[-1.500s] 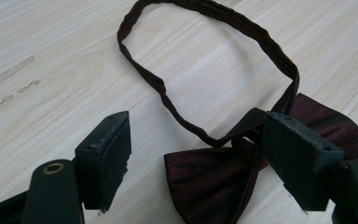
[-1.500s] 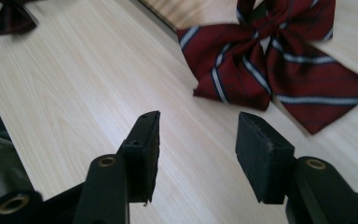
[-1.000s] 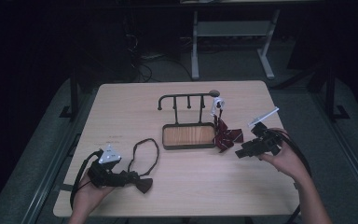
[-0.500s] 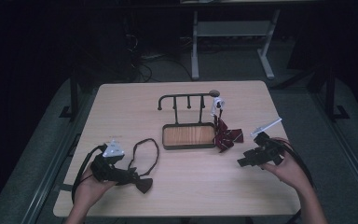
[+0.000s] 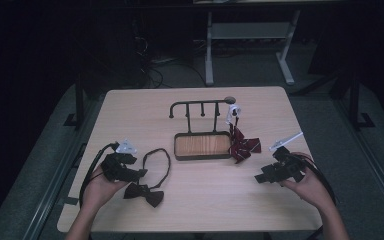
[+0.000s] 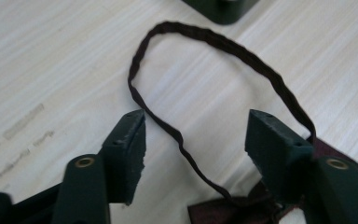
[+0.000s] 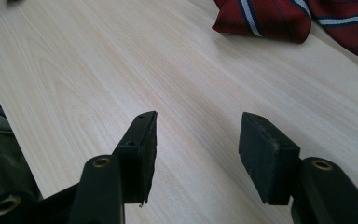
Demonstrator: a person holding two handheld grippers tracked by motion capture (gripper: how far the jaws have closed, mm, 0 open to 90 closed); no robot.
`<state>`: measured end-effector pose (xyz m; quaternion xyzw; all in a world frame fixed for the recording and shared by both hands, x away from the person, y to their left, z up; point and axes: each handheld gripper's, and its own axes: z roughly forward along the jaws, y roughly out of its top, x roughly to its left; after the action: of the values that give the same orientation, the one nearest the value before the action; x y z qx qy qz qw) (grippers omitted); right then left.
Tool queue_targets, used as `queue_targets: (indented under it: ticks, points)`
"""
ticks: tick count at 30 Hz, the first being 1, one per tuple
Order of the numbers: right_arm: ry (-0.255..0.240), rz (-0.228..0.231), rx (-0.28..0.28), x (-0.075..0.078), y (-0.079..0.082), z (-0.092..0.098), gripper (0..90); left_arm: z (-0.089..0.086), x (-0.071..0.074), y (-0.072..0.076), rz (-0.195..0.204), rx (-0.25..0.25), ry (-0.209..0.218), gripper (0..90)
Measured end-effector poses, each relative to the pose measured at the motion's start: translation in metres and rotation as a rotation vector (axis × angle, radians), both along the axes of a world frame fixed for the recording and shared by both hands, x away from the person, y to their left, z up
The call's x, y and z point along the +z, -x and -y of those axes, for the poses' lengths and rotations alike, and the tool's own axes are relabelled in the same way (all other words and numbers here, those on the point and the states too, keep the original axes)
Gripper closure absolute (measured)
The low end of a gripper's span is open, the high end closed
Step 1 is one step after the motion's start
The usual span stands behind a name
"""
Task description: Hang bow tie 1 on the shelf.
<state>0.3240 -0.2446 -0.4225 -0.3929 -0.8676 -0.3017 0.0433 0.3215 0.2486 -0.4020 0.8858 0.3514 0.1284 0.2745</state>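
Observation:
A dark maroon bow tie [image 5: 142, 191] lies at the front left of the table, its thin strap [image 5: 158, 159] looped out toward the tray. My left gripper [image 5: 139, 174] hovers just over it. In the left gripper view the strap [image 6: 186, 154] runs between the jaws of my left gripper [image 6: 196, 126]. They have just been closing, and the pads stand clear of the strap. A red striped bow tie [image 5: 243, 145] rests against the stand's right end. My right gripper [image 5: 259, 178] is open over bare wood, with the striped tie [image 7: 270, 18] ahead of it.
A black hook stand [image 5: 200, 104] rises from a wooden tray [image 5: 202, 145] at the table's middle. A small white tag [image 5: 234, 110] hangs at its right end. The table's front edge is close to both hands.
My left gripper has moved up the table over the strap, and its jaws have narrowed. My right gripper has drawn back from the striped tie toward the front edge.

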Motion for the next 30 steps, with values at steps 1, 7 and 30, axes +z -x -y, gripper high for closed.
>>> queue_targets:
  ticks: [1, 7, 30]
  points:
    - [-0.002, 0.008, 0.003, 0.000, 0.000, 0.001, 46.5, 0.001, 0.001, -0.002, -0.004, 0.000, -0.002, 41.1]
    - [-0.016, 0.005, -0.010, 0.002, 0.003, 0.005, 45.9, 0.006, 0.005, -0.017, -0.025, -0.003, -0.027, 43.1]
    - [-0.023, 0.019, -0.015, 0.002, 0.006, 0.010, 44.1, 0.014, -0.013, -0.067, -0.157, 0.047, -0.099, 54.8]
